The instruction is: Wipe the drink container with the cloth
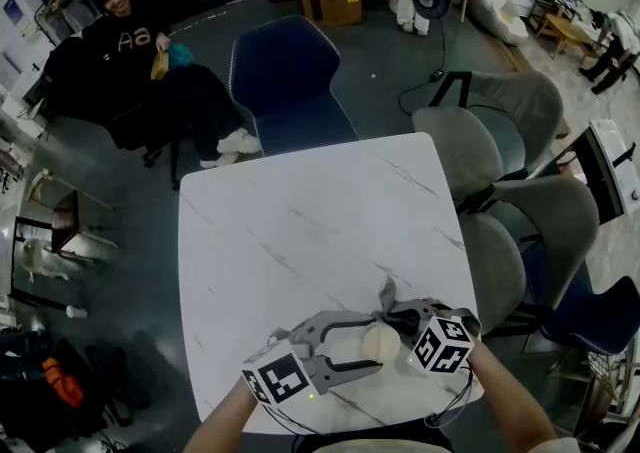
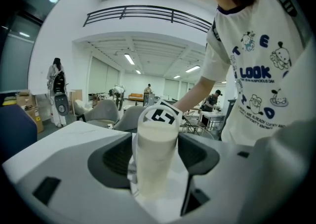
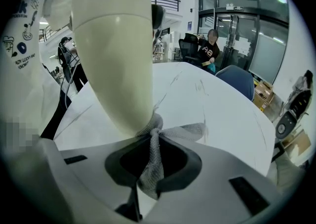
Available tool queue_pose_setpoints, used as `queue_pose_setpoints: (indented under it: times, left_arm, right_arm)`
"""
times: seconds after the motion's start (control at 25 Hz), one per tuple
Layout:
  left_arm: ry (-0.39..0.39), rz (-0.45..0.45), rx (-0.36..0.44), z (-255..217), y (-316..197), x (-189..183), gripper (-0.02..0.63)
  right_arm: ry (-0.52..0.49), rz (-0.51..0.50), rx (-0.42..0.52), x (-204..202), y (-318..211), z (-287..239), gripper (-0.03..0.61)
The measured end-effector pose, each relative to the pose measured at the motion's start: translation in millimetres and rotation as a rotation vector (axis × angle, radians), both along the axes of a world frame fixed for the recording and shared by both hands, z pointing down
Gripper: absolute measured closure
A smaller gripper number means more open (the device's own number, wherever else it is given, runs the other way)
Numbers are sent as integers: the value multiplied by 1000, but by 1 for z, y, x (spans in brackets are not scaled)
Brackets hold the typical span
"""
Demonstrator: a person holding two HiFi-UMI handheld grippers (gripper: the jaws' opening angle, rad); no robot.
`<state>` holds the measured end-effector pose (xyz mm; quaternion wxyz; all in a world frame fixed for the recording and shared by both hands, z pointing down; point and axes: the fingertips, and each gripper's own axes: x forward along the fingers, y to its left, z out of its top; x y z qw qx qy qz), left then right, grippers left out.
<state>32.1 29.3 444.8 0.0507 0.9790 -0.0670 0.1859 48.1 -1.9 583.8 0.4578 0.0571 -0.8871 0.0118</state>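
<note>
Container point(image 1: 381, 343) | near-right part of table point(image 1: 300, 231), clamped between left gripper point(image 2: 156, 161) jaws | right gripper point(image 3: 150, 168) closed on bunched cloth point(image 3: 154, 144) | cloth touching container

The right hand-held gripper point(image 3: 154, 157) had a grey mesh cloth point(image 3: 190, 130) pinched tight between its jaws, bunched up and pressed against the lower side of a big cream drink bottle point(image 3: 116, 45) that leaned over. White marbled counter point(image 3: 217, 107) behind it, with a blue chair point(image 3: 238, 77) further back.
</note>
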Motion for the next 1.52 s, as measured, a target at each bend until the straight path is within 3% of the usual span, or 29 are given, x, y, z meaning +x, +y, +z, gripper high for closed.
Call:
queue_pose_setpoints:
  times: [0.12,0.48,1.0,1.24,1.52]
  left_arm:
    - [2,-97,9,-1,-3,-3,342]
    - [41,-268,-8,-1,9,2,339]
    - [93,-728,-50,-11,-7,-3,322]
    - [100,-761,-18,-13,-4,-4,328]
    - [101,-690,10,-13,-3,-4,336]
  right_arm:
    - [3,3,-4,-2,0,2,528]
    - [7,-8,-4,-4,0,0,528]
    - [6,15,8,-3,0,0,528]
    - [6,11,16,-4,3,-2,528]
    - [-5,-7,20,-4,7,-8,528]
